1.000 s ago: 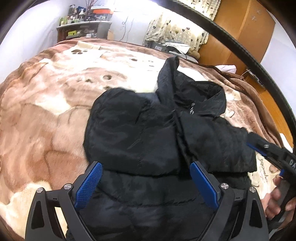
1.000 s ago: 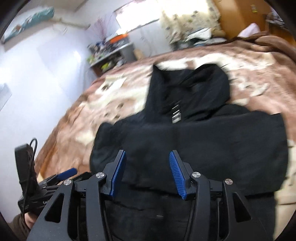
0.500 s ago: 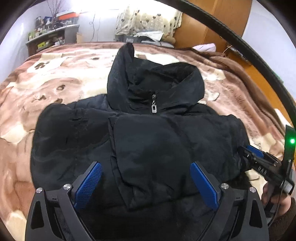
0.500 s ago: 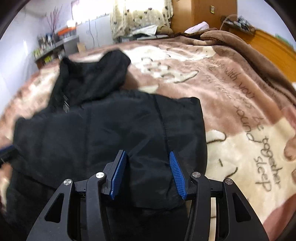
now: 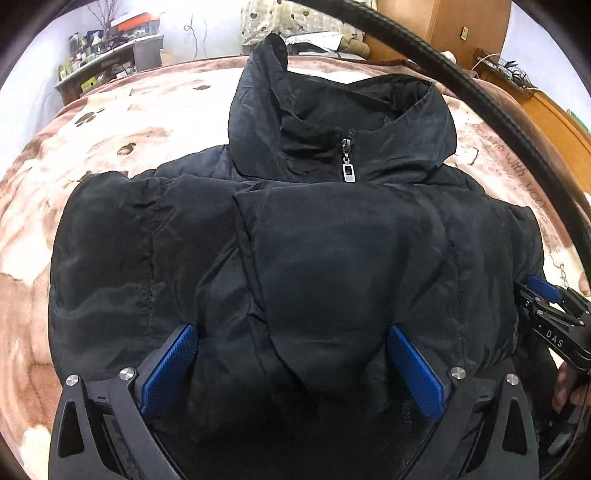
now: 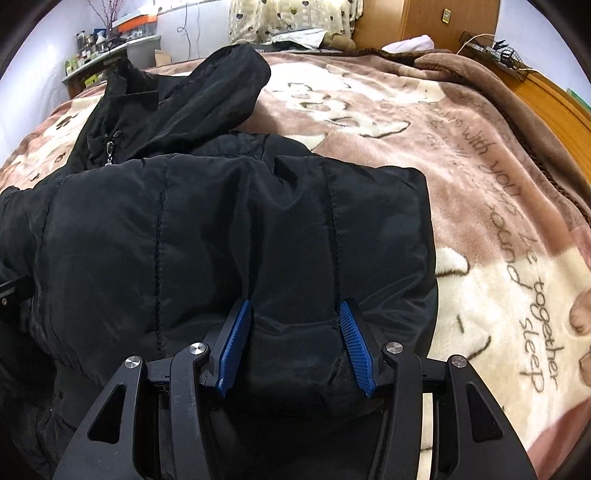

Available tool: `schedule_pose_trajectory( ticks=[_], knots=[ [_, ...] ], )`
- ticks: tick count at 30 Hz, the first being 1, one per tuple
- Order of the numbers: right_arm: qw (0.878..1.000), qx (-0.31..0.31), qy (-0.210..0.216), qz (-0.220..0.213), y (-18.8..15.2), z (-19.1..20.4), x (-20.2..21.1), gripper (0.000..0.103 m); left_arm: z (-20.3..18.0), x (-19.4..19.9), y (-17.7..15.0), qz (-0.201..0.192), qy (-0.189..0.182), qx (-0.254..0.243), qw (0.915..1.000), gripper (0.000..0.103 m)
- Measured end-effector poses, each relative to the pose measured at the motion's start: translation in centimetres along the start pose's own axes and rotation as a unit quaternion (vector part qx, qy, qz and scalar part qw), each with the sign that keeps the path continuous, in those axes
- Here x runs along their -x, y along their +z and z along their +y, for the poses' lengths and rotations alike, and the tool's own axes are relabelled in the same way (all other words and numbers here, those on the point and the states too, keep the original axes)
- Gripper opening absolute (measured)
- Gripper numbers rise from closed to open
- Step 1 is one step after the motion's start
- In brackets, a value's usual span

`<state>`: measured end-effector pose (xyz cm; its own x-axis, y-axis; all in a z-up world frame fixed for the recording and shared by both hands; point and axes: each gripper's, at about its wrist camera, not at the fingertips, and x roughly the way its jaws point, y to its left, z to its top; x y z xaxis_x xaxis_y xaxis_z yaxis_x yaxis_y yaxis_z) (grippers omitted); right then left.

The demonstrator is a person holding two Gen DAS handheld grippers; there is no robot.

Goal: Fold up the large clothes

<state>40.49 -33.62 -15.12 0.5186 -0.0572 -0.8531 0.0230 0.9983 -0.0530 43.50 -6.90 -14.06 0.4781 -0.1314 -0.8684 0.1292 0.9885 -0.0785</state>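
Lying on bed: black jacket [image 5: 332, 258], front up, sleeves folded across its chest, on the brown blanket [image 6: 480, 184].
Left view only: zipper pull [image 5: 348, 171] at the collar, hood [image 5: 332, 103] spread beyond; right gripper [image 5: 546, 295] at the jacket's right edge, a hand [image 5: 565, 384] behind it.
Right view only: lettering on the blanket [image 6: 517, 229].
Left gripper [image 5: 291, 369]: jaws have just been opening, released, wide over the folded sleeve.
Right gripper [image 6: 295, 336]: half-open, pads straddling a fabric bulge; grip cannot be told.
Surroundings: cluttered shelf [image 5: 107, 51], wooden cabinet [image 6: 424, 22].

Jacket [image 5: 332, 258] on blanket [image 5: 147, 110], shelf [image 5: 110, 55] behind
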Motion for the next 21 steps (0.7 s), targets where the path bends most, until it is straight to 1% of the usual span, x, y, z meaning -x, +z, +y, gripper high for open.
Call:
schedule_pose_trajectory(
  ticks=[2, 5, 8, 11, 15, 18, 21],
  knots=[
    [1.000, -0.006, 0.003, 0.004, 0.2, -0.4, 0.6, 0.051, 0.3, 0.2, 0.0, 0.008, -0.003, 0.007, 0.9999, 0.103],
    [0.999, -0.026, 0.017, -0.017, 0.1, -1.2, 2.3, 0.051, 0.9, 1.3, -0.2, 0.009, -0.003, 0.018, 0.9998, 0.103],
    [0.998, -0.045, 0.034, -0.030, -0.5, -2.2, 4.5, 0.051, 2.6, 3.0, -0.7, 0.002, -0.015, 0.033, 0.9993, 0.103],
    [0.998, -0.047, 0.033, -0.040, -1.6, -2.9, 6.5, 0.052, 4.7, 5.4, -1.6, -0.004, -0.028, 0.049, 0.9984, 0.103],
    [0.997, -0.053, 0.041, -0.043, -2.6, -3.3, 8.7, 0.054, 6.9, 8.2, -2.9, -0.015, -0.006, 0.041, 0.9990, 0.103],
    [0.996, -0.055, 0.042, -0.055, -3.0, -3.6, 10.1, 0.055, 8.6, 9.8, -3.7, -0.018, -0.010, 0.054, 0.9983, 0.103],
    [0.996, -0.054, 0.047, -0.057, -2.8, -3.7, 10.5, 0.058, 9.8, 10.7, -3.9, -0.021, 0.002, 0.061, 0.9979, 0.103]
  ],
)
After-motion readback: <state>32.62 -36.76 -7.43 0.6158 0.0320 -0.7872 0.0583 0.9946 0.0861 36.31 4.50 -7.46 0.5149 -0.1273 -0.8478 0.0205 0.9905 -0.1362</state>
